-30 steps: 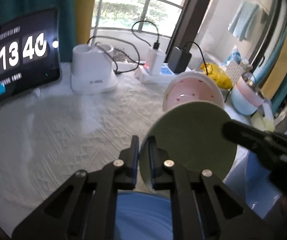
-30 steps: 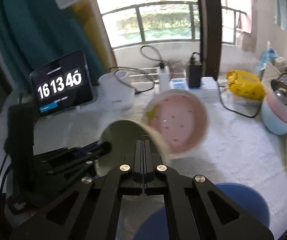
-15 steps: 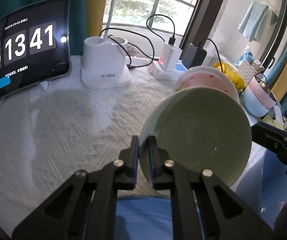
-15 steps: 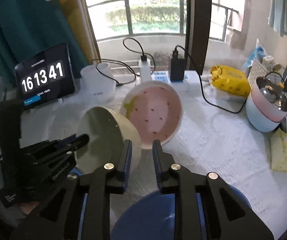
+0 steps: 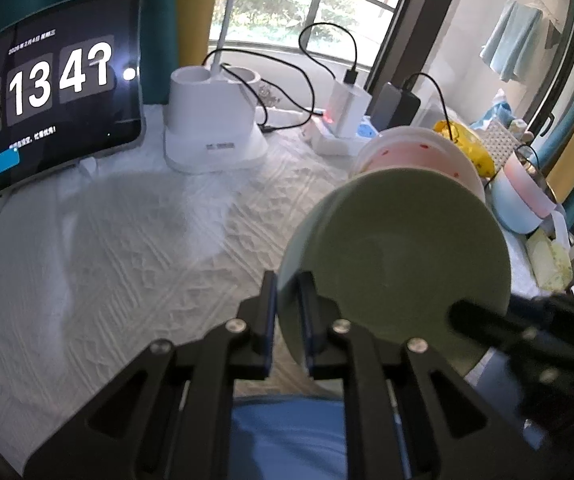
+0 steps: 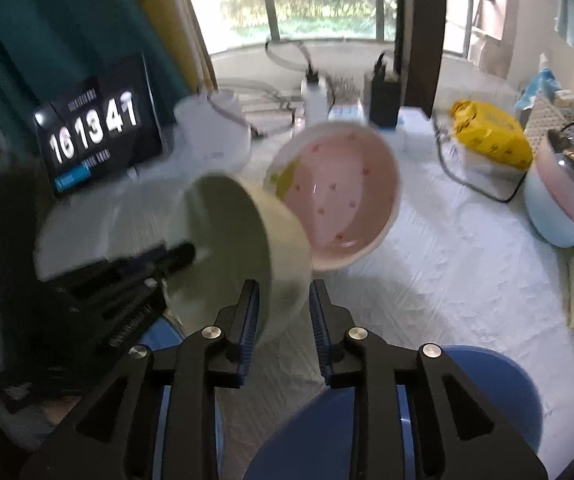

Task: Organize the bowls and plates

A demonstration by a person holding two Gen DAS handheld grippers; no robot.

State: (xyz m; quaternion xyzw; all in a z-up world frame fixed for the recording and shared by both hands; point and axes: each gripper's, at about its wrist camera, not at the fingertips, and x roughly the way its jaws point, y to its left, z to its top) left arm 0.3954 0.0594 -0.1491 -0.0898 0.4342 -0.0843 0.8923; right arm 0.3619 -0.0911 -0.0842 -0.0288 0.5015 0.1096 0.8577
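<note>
Left gripper fingers clamp green bowl rim — right gripper just parted, bowl between.

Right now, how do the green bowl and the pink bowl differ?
The green bowl is plain inside; the pink bowl has small red specks. The left gripper pinches the green bowl's rim, tipping it up on edge; nothing grips the pink bowl, which lies behind it, also tilted. In the right wrist view, the green looks deeper. Both are round and empty.

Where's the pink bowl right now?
The pink bowl sits tilted at table centre in the right wrist view, just behind the green bowl that the left gripper holds, in front of the power strip.
</note>
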